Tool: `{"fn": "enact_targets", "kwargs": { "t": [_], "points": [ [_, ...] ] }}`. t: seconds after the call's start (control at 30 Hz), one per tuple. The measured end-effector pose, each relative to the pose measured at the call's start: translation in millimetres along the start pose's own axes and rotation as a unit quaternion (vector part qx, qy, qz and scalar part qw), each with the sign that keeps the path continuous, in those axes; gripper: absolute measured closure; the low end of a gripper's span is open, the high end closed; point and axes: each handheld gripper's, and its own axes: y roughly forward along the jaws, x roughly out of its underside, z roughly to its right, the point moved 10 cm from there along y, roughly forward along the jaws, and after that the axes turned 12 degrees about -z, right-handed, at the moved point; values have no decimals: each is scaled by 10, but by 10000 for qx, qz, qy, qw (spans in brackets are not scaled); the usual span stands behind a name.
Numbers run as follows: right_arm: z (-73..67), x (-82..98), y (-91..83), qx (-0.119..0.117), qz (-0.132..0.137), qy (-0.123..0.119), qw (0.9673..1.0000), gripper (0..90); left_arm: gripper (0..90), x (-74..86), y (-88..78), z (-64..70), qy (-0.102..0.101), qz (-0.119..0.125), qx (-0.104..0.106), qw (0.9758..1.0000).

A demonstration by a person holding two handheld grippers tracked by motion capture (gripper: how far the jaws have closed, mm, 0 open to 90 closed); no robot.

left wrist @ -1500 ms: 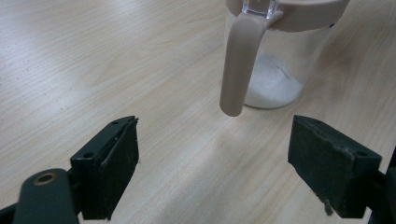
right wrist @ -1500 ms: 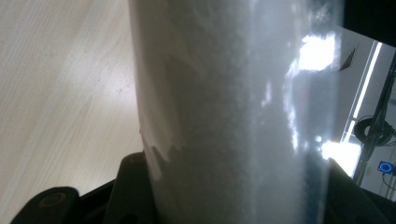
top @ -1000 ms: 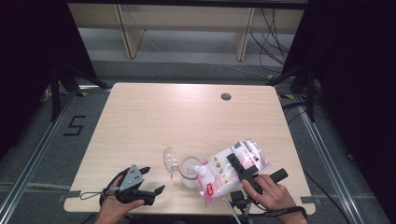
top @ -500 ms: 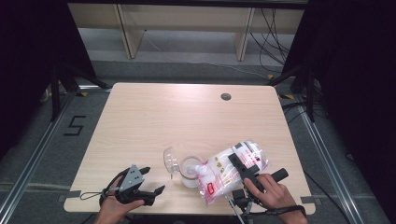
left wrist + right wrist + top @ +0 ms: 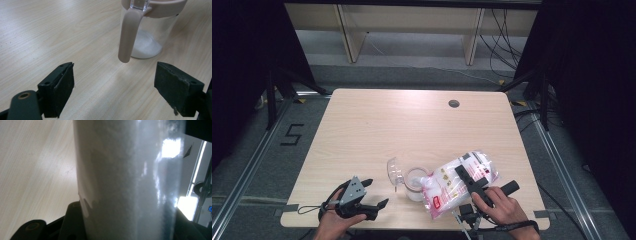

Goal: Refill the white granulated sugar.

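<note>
One bag (image 5: 462,180) of white granules sits clamped in your right claw (image 5: 468,179), tilted over the clear jar (image 5: 414,184) near the bench's (image 5: 412,125) front edge. Its red-and-white label is too small to read. Your left claw (image 5: 374,195) rests released, jaws wide apart. A "5" marks the floor (image 5: 292,135).

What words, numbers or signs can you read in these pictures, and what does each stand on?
"5": black mark on the floor left of the table.
Red and dark labels on the bag of white powder: print too small and blurred to read.
Jar: no text on it.
</note>
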Motion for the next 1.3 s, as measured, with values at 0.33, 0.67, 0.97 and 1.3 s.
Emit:
{"fn": "enact_targets", "kwargs": {
  "t": [0.33, 0.67, 0.97, 1.3],
  "points": [
    [1, 21, -16, 17, -60, 31, 10000, 604, 161, -12, -9, -14, 104, 27, -17, 9999],
    [26, 13, -27, 72, -53, 14, 10000, 604, 161, -10, -2, -1, 11, 41, -7, 10000],
    [35, 31, -22, 74, -57, -6, 10000, 604, 161, -12, -2, -10, 81, 32, -15, 10000],
    [30, 40, -27, 82, -81, 102, 9999, 604, 161, -8, -8, -1, 21, 15, 0, 10000]
  ]
}}
